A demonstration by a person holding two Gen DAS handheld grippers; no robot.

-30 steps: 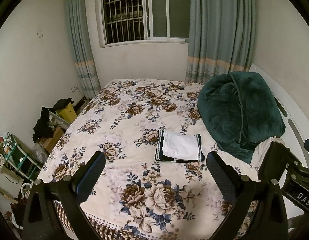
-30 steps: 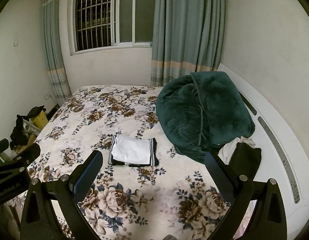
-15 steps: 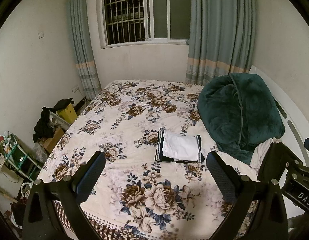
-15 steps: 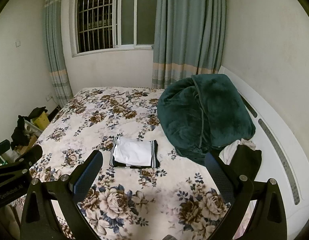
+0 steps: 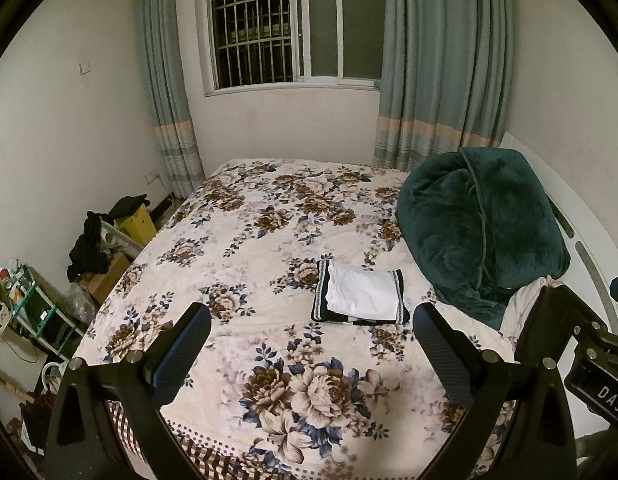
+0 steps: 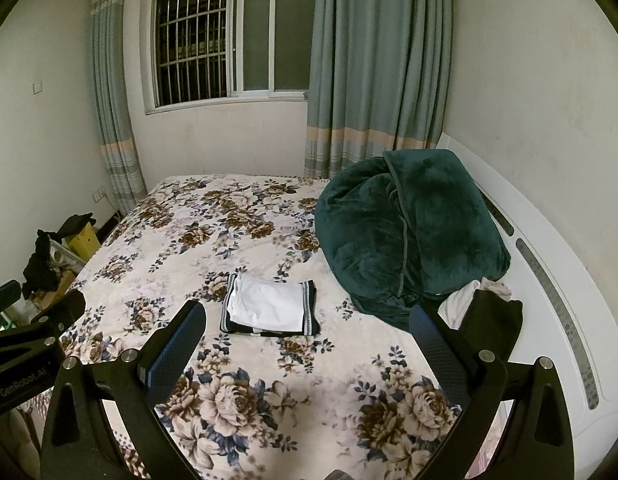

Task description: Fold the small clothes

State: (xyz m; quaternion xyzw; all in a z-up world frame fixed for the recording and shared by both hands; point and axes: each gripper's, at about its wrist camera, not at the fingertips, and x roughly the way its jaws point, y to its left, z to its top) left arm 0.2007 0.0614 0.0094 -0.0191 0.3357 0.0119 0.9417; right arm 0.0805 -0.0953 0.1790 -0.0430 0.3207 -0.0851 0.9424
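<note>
I see the folded clothes (image 5: 361,298) stacked flat, white on dark, on the bed (image 5: 249,264); green blanket (image 5: 481,224) at 2 o'clock. Left gripper (image 5: 311,338) and right gripper (image 6: 309,338) jaws gape, empty.

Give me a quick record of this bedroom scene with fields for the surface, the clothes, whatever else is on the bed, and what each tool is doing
surface: bed with cream floral bedspread
folded clothes: small flat stack, white garment on top of dark striped ones, mid-bed
unfolded clothes: white and black garments heaped at the bed's right side, beside the blanket
other: bulky dark green plush blanket, right of the stack, apart from it
left tool: open, holding nothing, above the near edge of the bed
right tool: open, holding nothing, facing the stack
</note>
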